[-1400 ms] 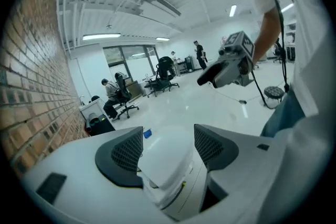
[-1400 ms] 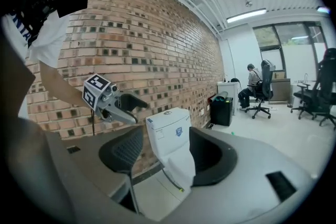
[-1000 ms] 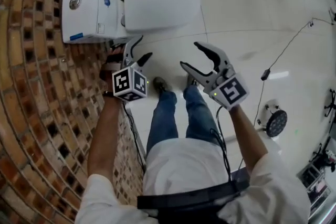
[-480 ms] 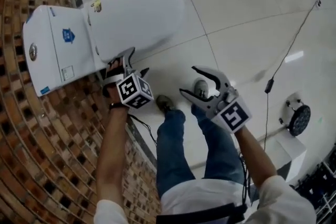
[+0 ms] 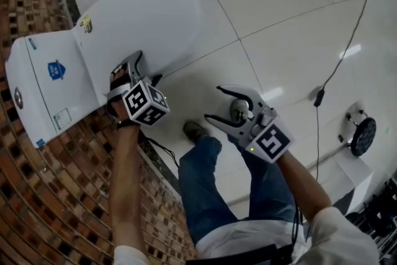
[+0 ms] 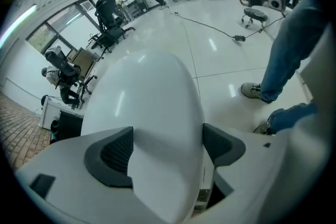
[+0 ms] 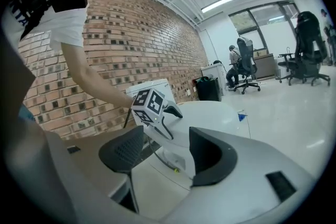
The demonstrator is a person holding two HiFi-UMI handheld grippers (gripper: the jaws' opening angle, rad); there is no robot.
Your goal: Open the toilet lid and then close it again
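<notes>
**Two claws poised, one lid down: left gripper lines up on the toilet's rim**

Two handheld grippers hang low beside a white toilet whose toilet lid [image 5: 142, 15] lies shut over the bowl, its hinge end against the cistern [image 5: 43, 90] and the brick wall [image 5: 56, 195] behind. The left gripper [image 5: 146, 66] sits at the lid's near side edge. Its jaws have just been opening and now stand wide, with the lid's glossy dome framed between the pads [image 6: 116, 150], which do not press on it. The right gripper [image 5: 214, 102] hovers apart over the tiled floor [image 5: 279, 22], jaws parted and empty.

The lid looks like rigid moulded plastic: probably light and stiff, but slick. The thin overhanging rim, well away from the hinge, seems the surest place to take hold. Its upward swing should end against the cistern. Floor to the front and right lies open, the cable [image 5: 338, 65] well apart, though the person's own legs stand near the bowl.
</notes>
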